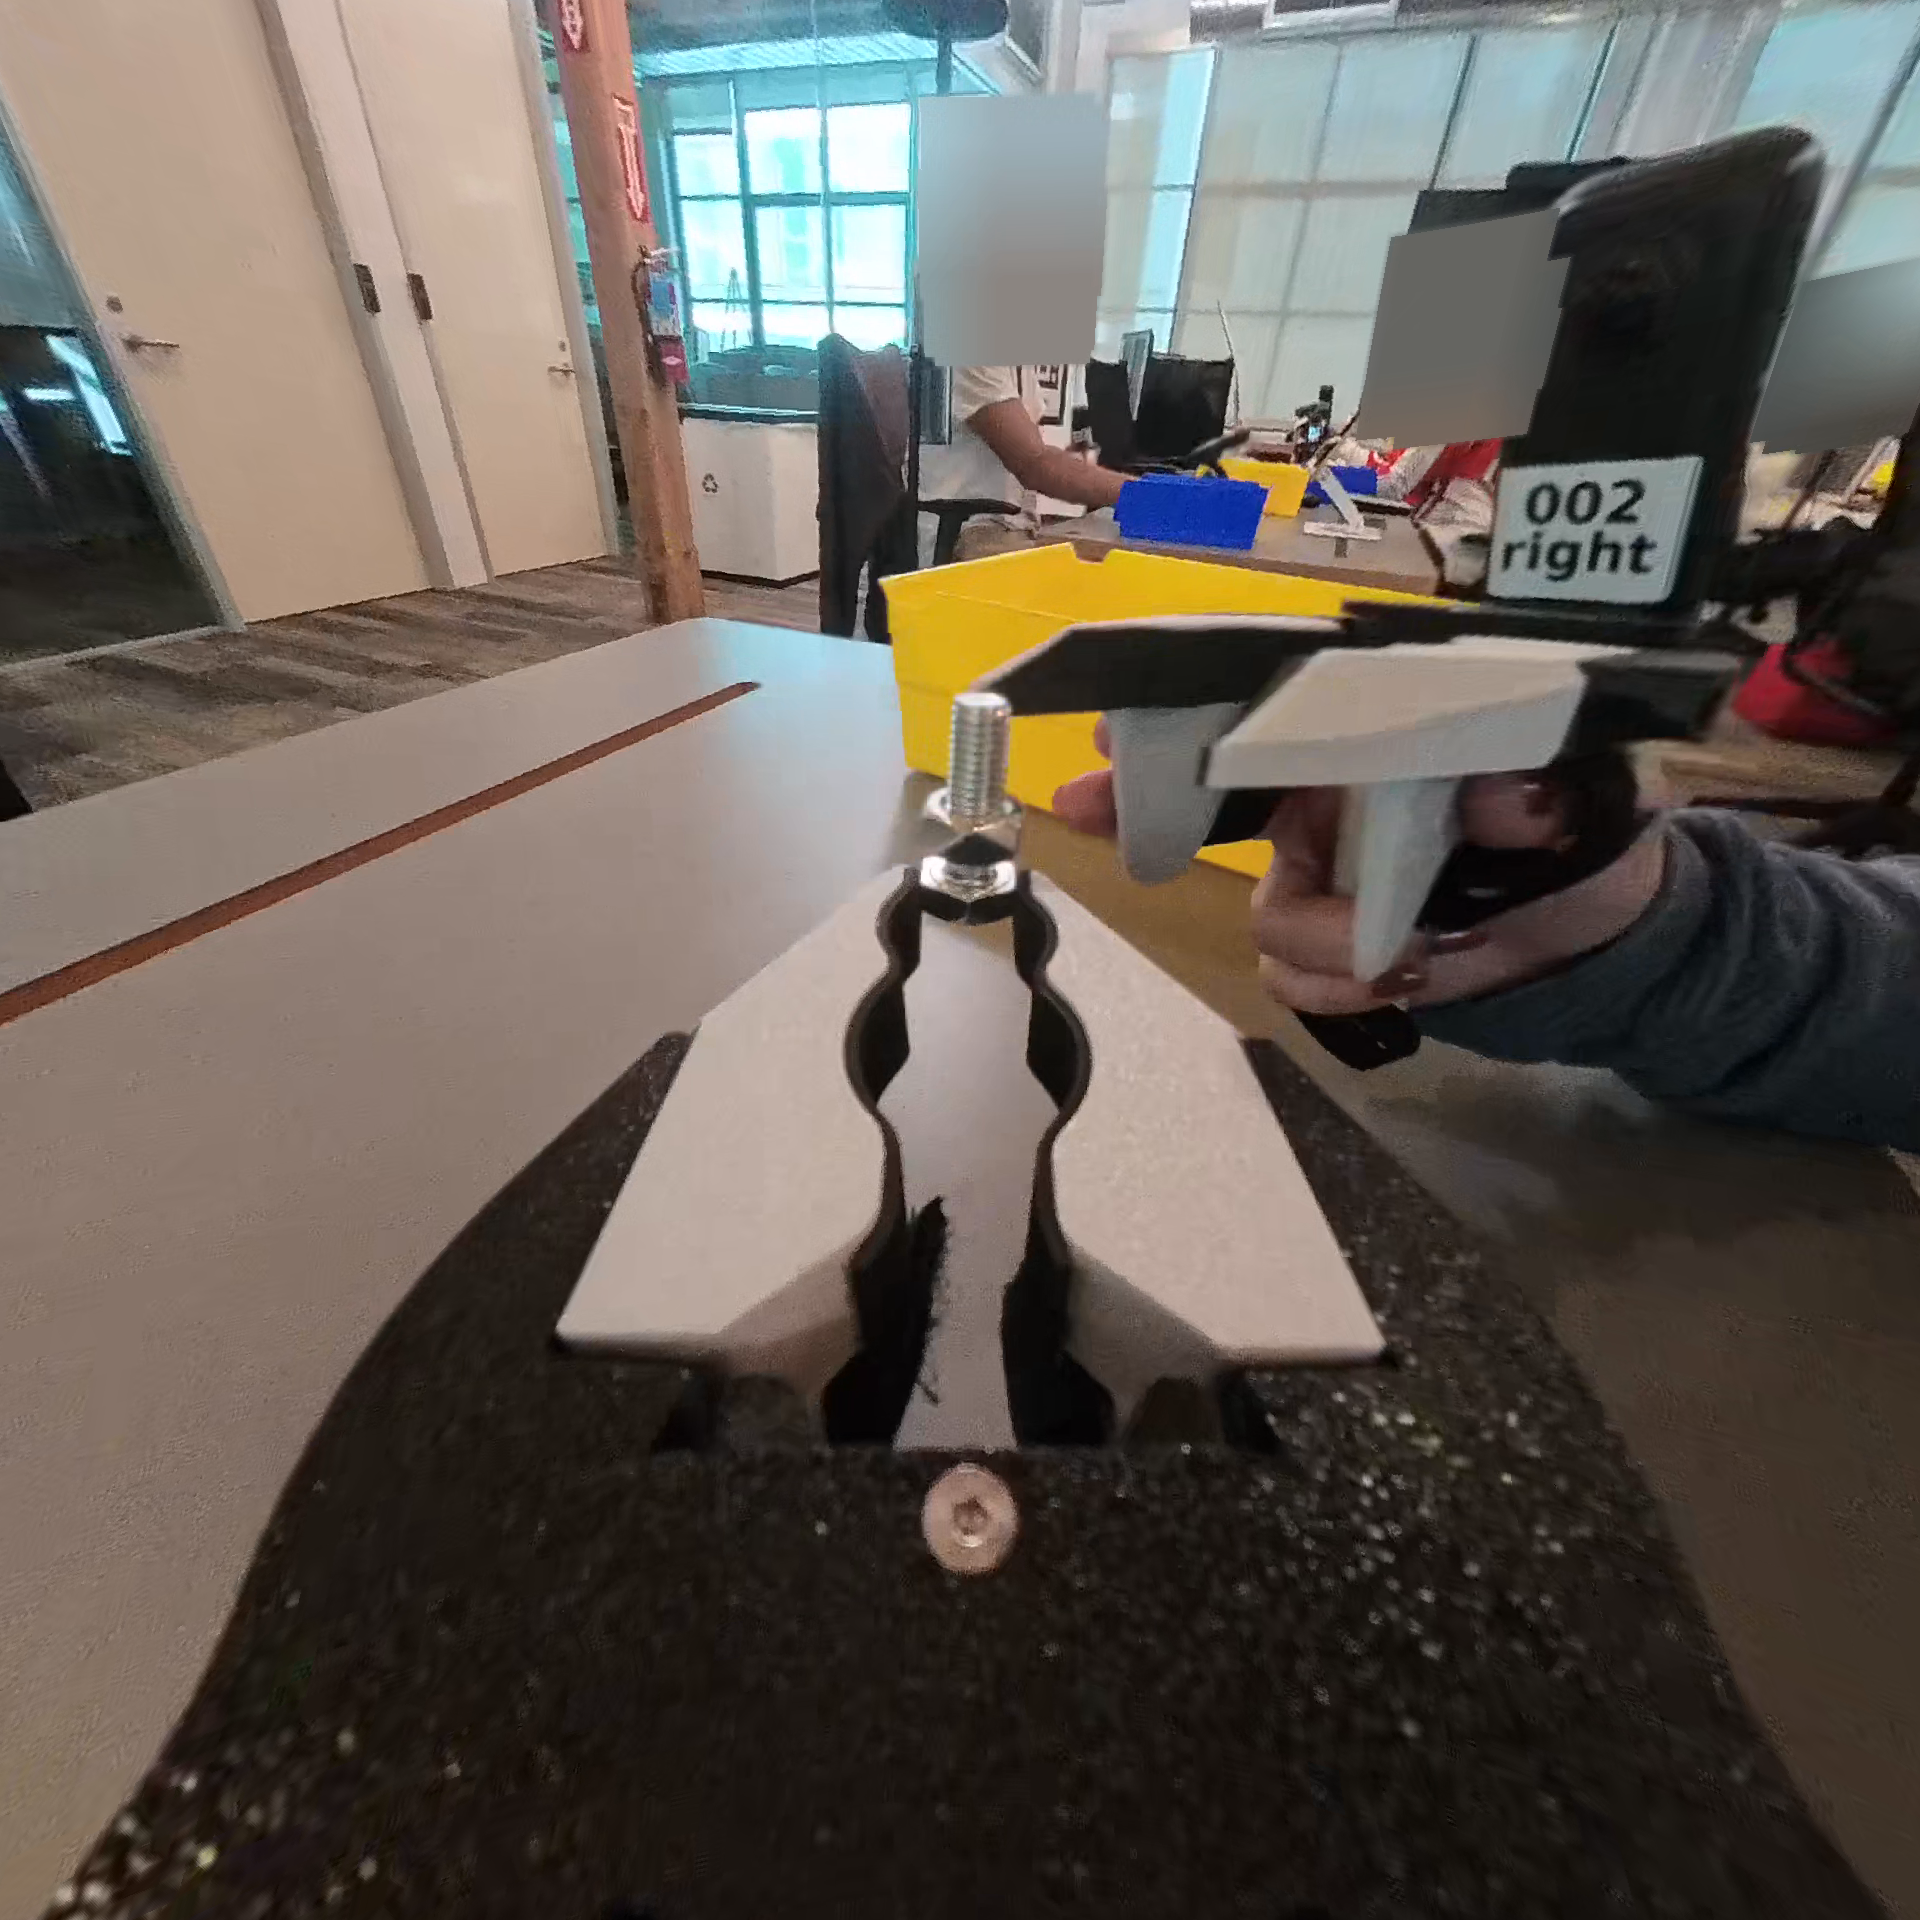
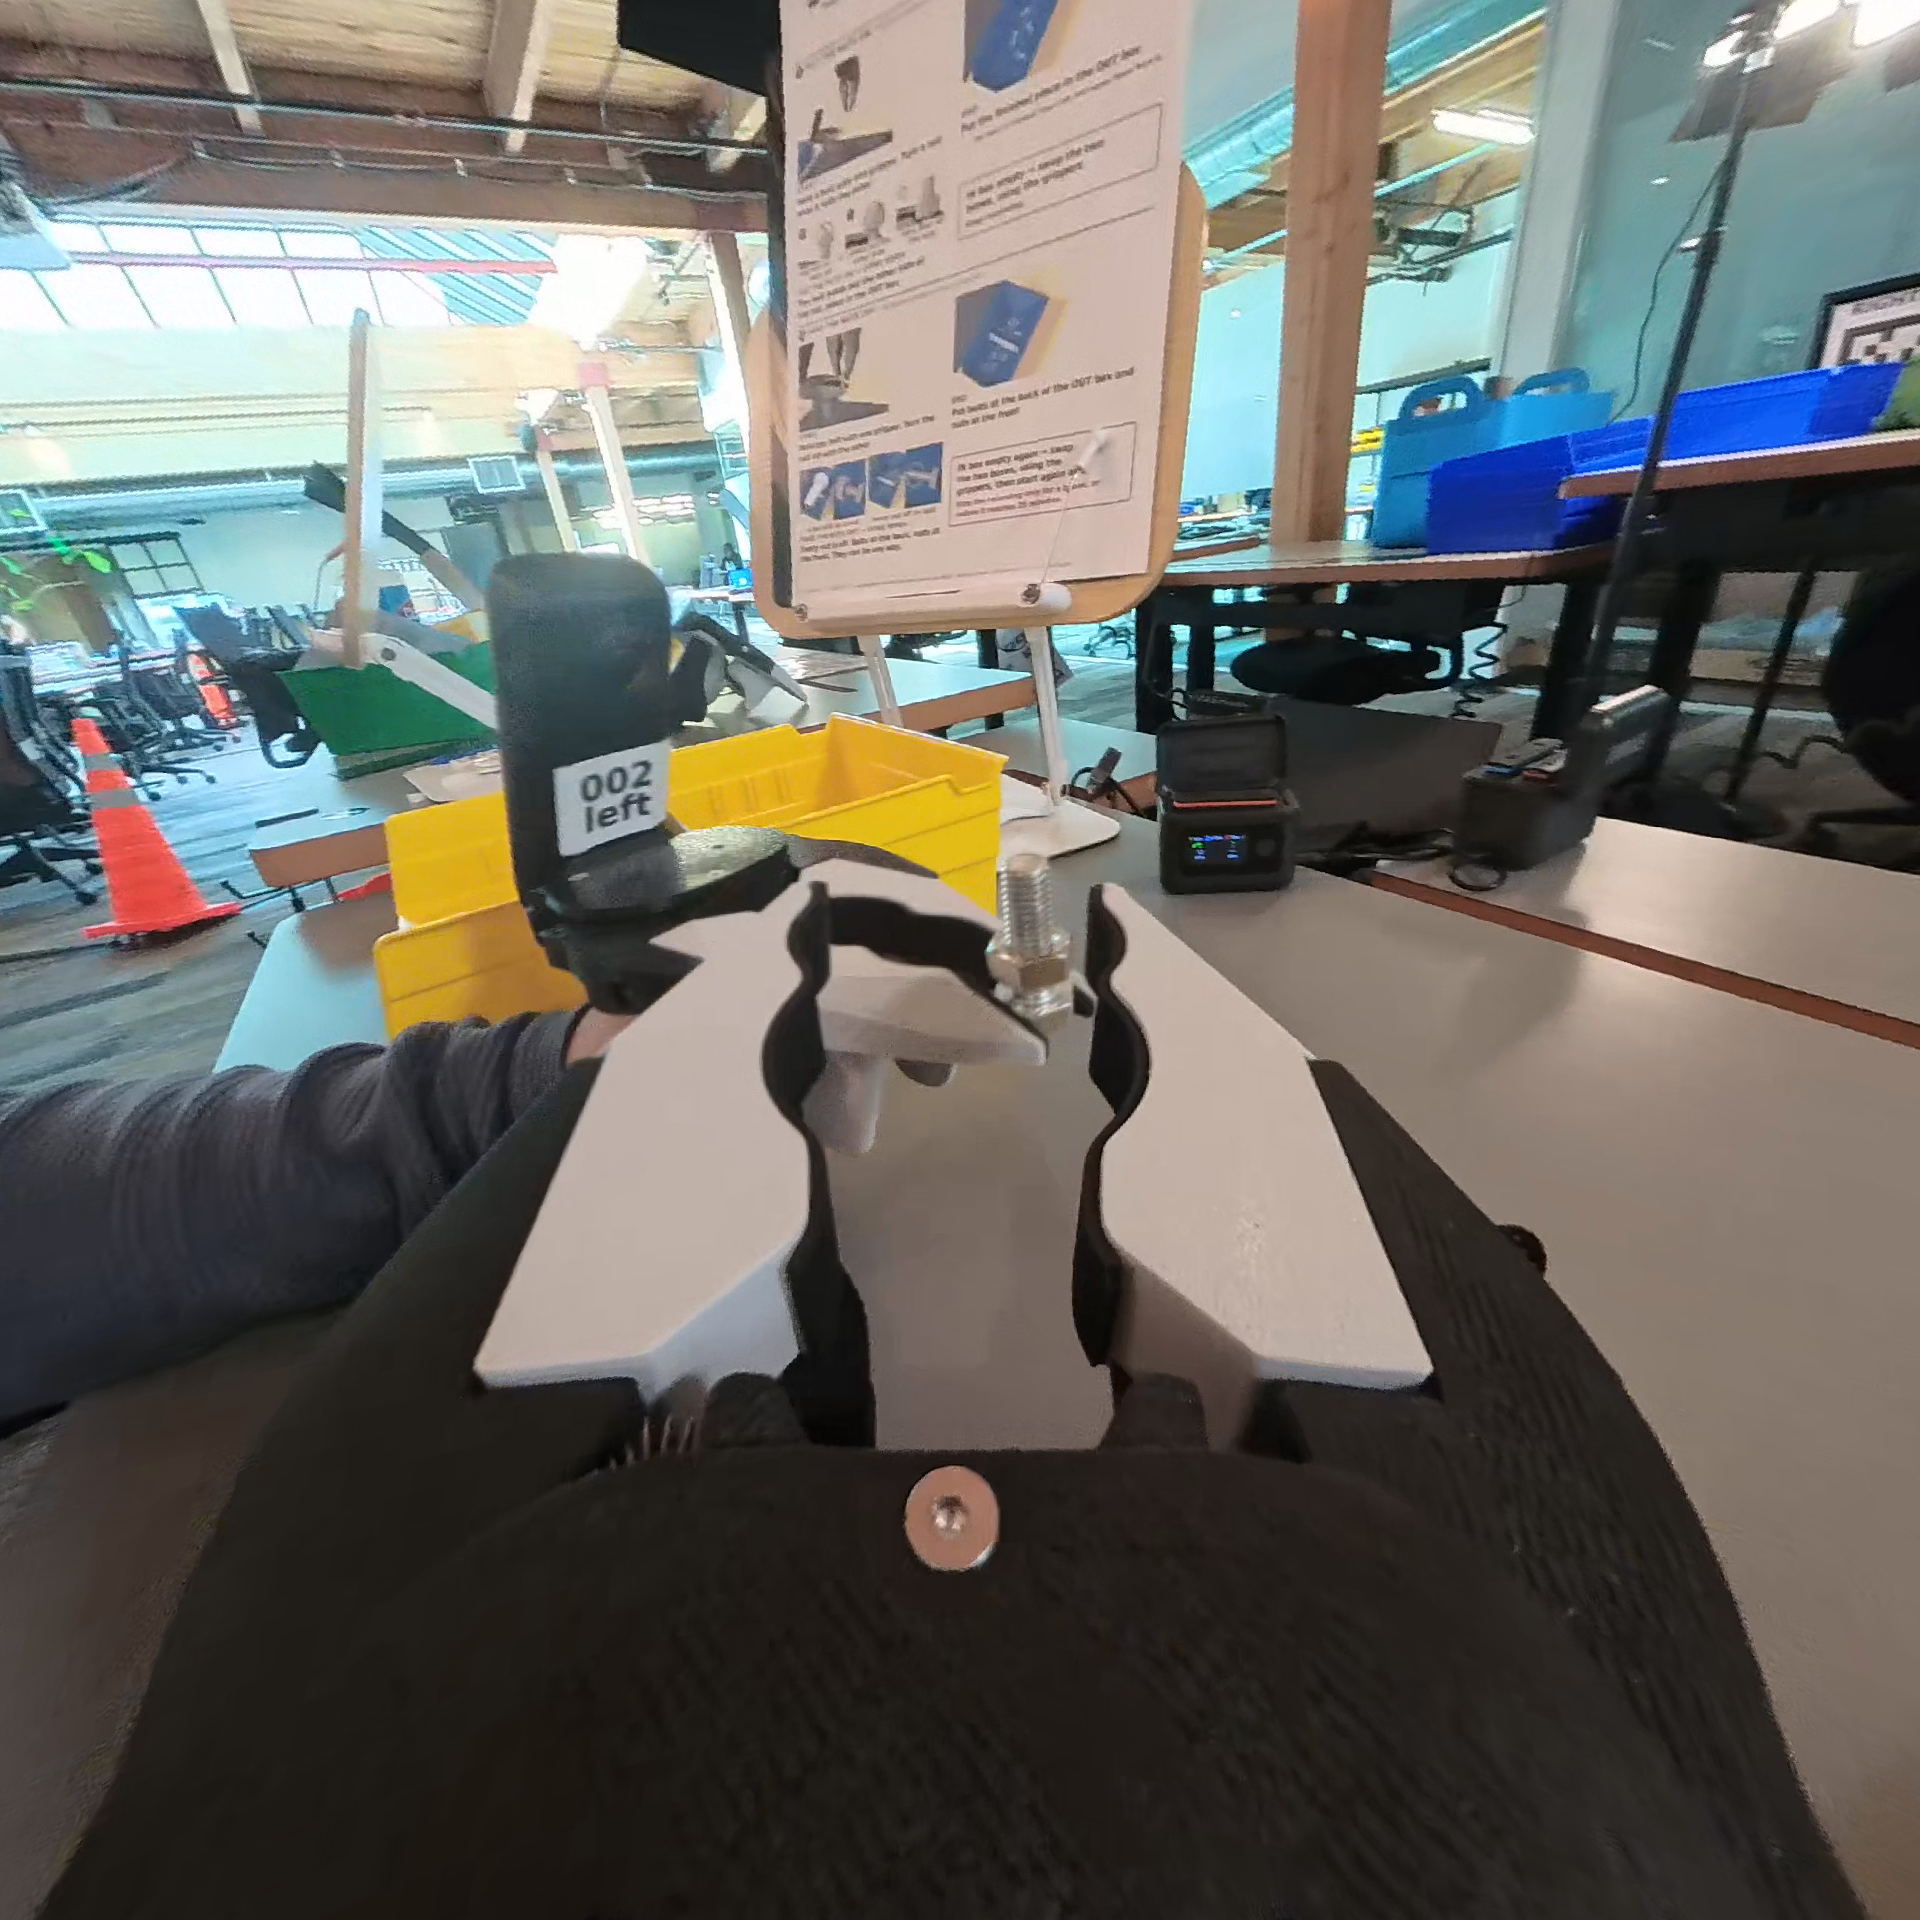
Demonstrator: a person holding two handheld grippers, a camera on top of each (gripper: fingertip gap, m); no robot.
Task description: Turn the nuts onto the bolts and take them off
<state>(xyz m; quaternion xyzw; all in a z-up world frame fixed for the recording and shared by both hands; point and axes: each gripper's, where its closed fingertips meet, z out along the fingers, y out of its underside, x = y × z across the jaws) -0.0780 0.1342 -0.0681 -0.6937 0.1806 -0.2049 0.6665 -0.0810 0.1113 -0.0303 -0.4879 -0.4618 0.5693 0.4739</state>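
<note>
The bolt [image 1: 980,753] is standing upright with its threaded end pointing up, above the grey table [image 1: 416,1039]. A nut [image 2: 1029,949] is sitting partway down the thread, near the head, leaving most of the thread bare above it. In the left wrist view only a thin metal collar [image 1: 971,808] is showing at the base of the thread, and it cannot be confirmed there as the nut.

The left gripper [image 1: 971,902] is clamping the bolt by its hexagonal head, with both finger tips drawn narrow around it; the head is sitting at the very tip of the fingers. In the right wrist view this same gripper [image 2: 1023,1013] is coming in from the left, its white fingers lying flat and level under the nut.

The right gripper [image 2: 961,904] is standing wide and is gripping nothing. In its own view the bolt is showing between its finger tips, just beside the right-hand finger [image 2: 1195,1091]; actual contact cannot be determined. In the left wrist view the right gripper [image 1: 1003,691] is reaching in from the right, its dark finger edge at the top of the thread. A hand [image 1: 1340,935] in a dark sleeve is holding its handle.

A yellow bin [image 1: 1039,644] is sitting on the table just behind the bolt. A clipboard stand carrying a printed sheet [image 2: 977,312] is standing beyond the bin.
</note>
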